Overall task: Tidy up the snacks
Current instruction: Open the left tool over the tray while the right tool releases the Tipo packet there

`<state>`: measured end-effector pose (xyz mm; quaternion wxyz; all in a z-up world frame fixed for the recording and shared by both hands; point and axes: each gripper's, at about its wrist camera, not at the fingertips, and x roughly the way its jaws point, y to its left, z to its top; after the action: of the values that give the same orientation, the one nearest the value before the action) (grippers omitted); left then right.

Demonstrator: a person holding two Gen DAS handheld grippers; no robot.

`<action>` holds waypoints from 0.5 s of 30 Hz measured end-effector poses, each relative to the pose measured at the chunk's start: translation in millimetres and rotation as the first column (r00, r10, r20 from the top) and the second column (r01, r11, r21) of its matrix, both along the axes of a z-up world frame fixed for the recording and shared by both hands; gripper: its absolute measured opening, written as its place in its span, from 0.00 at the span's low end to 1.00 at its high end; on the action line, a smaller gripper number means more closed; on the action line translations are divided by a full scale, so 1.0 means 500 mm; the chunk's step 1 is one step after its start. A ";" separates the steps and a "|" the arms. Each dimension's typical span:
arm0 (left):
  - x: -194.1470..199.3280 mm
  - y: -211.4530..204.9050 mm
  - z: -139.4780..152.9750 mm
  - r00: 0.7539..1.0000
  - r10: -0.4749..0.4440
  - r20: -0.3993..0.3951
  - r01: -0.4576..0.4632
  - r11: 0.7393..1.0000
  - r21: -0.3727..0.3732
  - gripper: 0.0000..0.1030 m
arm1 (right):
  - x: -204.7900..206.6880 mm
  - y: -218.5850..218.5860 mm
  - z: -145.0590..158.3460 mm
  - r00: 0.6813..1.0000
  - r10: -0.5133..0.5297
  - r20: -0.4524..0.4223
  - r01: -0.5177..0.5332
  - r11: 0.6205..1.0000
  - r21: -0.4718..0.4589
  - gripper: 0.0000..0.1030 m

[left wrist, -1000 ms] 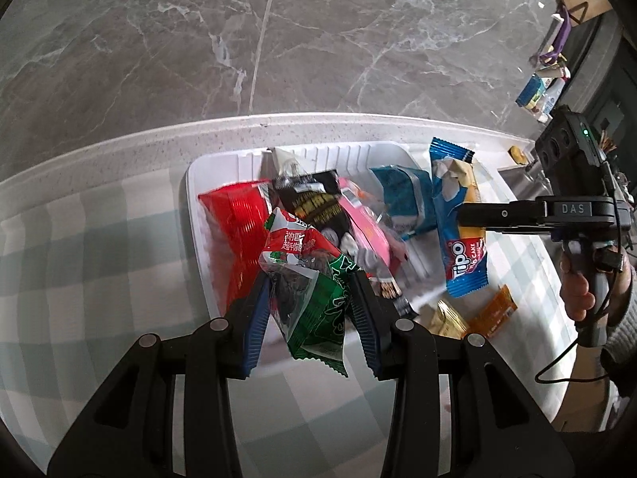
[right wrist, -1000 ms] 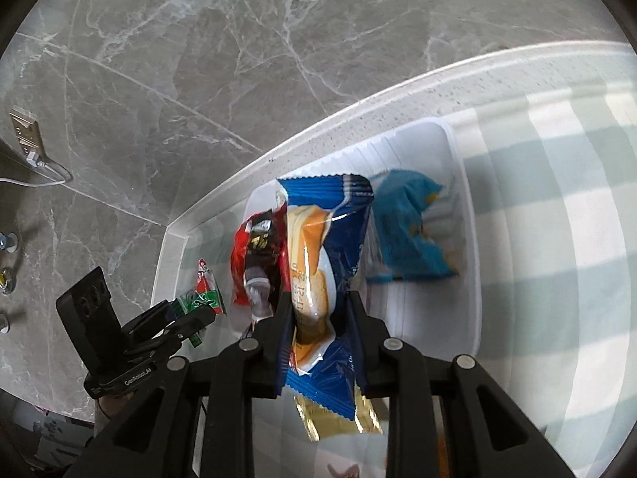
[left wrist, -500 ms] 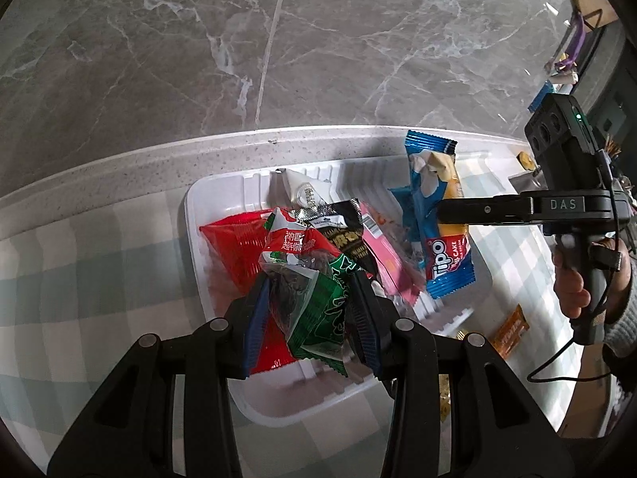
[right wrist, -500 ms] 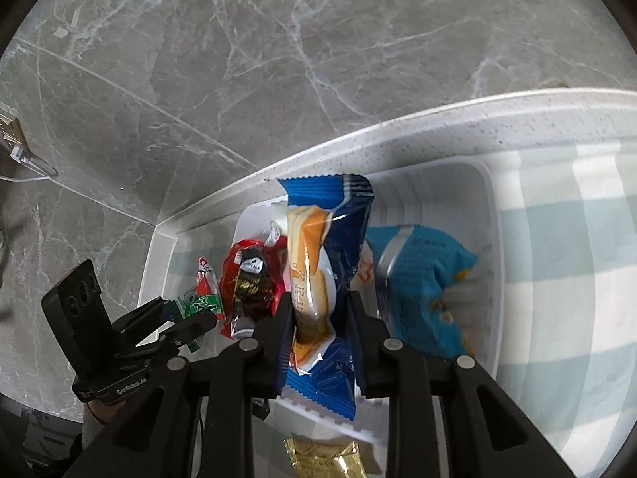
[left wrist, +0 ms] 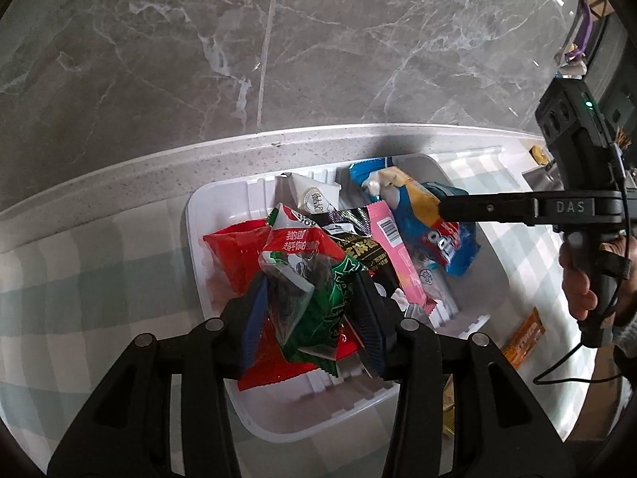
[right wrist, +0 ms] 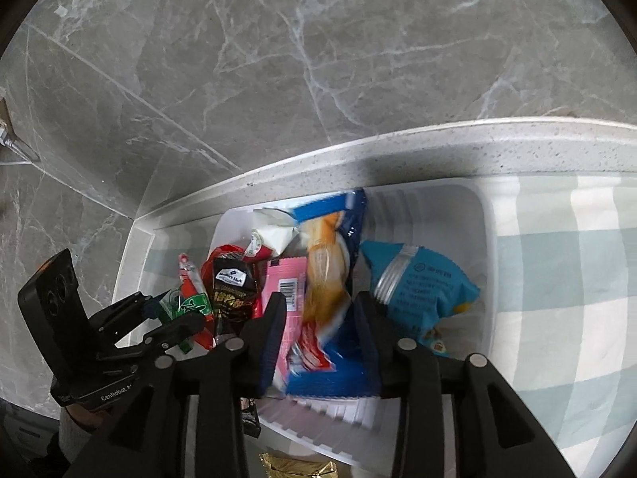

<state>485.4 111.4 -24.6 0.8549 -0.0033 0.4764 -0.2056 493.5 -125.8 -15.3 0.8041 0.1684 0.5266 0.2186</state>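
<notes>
A: Both wrist views look down at the white tray (left wrist: pixel 207 279) on the checked tabletop (left wrist: pixel 99 279), against the grey marble wall (left wrist: pixel 318 40). We see the left gripper (left wrist: pixel 308 314) over the tray's near left part, jaws opening, with the green-and-red snack bag (left wrist: pixel 318 279) between them. Pads look just off the bag's sides, so we call it released or nearly so; contact on the right pad is hard to tell

B: Agreed. The right gripper (right wrist: pixel 322 342) is also opening, above the tray's middle. The blue Tipo cake pack (right wrist: pixel 330 279) is blurred between its jaws and we see gaps on both sides, so not clamped

A: Tray contents from the left wrist: red packet (left wrist: pixel 235 251) at left under the green bag, black packet (left wrist: pixel 358 239) in the centre, pink packet (left wrist: pixel 394 255) beside it, white pouch (left wrist: pixel 314 195) at the far wall

B: From the right wrist we add the light blue bag (right wrist: pixel 418 290) lying in the tray's right half, just beside the Tipo pack

A: Outside the tray: orange wrapper (left wrist: pixel 525 334) on the tabletop to the right, and a gold wrapper (right wrist: pixel 294 468) at the near edge in the right view

B: A person's hand (left wrist: pixel 585 275) holds the right gripper's handle; the left gripper (right wrist: pixel 171 314) shows at the right view's left side with the green bag in it
</notes>
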 end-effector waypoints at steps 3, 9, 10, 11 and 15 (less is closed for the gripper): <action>-0.007 -0.002 0.010 1.000 0.011 0.014 -0.011 1.000 0.008 0.46 | -0.016 -0.001 0.010 1.000 0.000 0.018 0.000 1.000 -0.005 0.38; -0.014 0.005 0.030 0.999 0.034 0.032 -0.034 0.999 0.007 0.48 | -0.050 -0.011 0.030 0.999 -0.005 0.051 0.006 1.000 -0.017 0.39; -0.016 0.006 0.033 0.999 0.038 0.035 -0.038 0.999 0.007 0.49 | -0.057 -0.012 0.034 0.998 -0.007 0.055 0.008 1.000 -0.016 0.39; -0.019 0.008 0.037 0.998 0.041 0.039 -0.041 0.999 0.006 0.49 | -0.062 -0.011 0.036 0.998 -0.008 0.059 0.008 1.000 -0.016 0.39; -0.030 0.012 0.056 0.998 0.045 0.054 -0.045 0.999 0.000 0.49 | -0.091 -0.017 0.047 0.998 -0.008 0.068 0.009 1.000 -0.011 0.40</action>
<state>470.2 117.2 3.1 0.8717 -0.0083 0.4532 -0.1860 447.9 -134.5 8.3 0.8234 0.1586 0.4996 0.2176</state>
